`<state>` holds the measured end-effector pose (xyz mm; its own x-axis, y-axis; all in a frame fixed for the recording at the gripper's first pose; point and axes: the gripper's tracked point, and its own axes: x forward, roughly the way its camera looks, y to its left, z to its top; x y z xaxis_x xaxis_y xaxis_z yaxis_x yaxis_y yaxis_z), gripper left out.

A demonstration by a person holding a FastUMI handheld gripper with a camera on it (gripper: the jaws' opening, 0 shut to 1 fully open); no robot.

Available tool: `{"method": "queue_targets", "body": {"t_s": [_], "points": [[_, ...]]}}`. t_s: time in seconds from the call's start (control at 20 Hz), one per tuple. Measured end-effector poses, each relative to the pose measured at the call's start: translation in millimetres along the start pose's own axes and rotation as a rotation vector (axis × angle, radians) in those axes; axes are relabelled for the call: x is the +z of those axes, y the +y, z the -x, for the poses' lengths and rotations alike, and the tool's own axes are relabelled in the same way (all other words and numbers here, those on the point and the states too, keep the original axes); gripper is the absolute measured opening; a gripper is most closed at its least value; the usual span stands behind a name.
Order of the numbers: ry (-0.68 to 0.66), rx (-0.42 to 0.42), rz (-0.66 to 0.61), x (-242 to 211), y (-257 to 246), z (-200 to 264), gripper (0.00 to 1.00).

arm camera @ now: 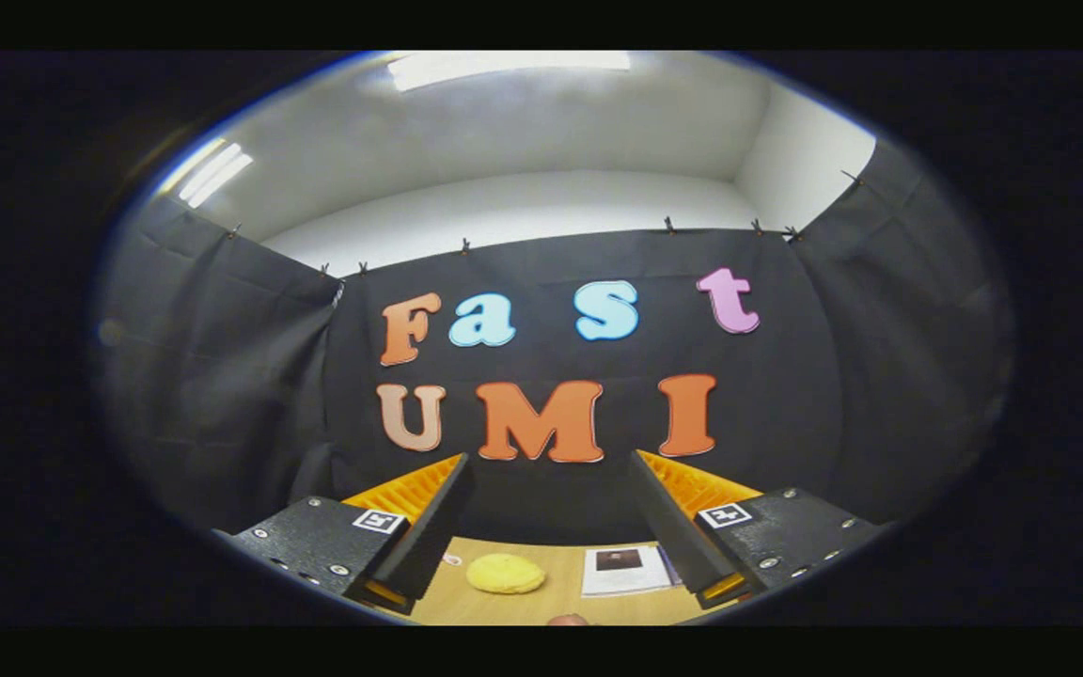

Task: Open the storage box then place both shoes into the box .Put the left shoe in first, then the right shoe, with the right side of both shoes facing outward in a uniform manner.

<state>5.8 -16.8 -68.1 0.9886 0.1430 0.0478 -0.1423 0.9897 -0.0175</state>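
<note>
Above the light wooden table [541,609], the gripper [546,527] stood wide-jawed, empty. A soft rounded yellow object [505,573], possibly a shoe, lay bottom centre beside a white leaflet [626,570]. With the box unlocated, any approach risked misaiming.

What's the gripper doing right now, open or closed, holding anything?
Gripper: open, jaws spread wide apart, holding nothing. It points at the booth wall, above the wooden table; a yellow object and a printed sheet lie on the table between the jaws.

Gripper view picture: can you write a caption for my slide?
Open gripper held above a wooden table, with a yellow lump and a printed sheet lying between its fingers.
</note>
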Motion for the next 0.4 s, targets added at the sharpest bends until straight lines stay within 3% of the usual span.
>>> {"method": "queue_targets", "body": {"t_s": [0.4], "points": [[-0.017,-0.041,0.019,10,-22,16,0.98]]}}
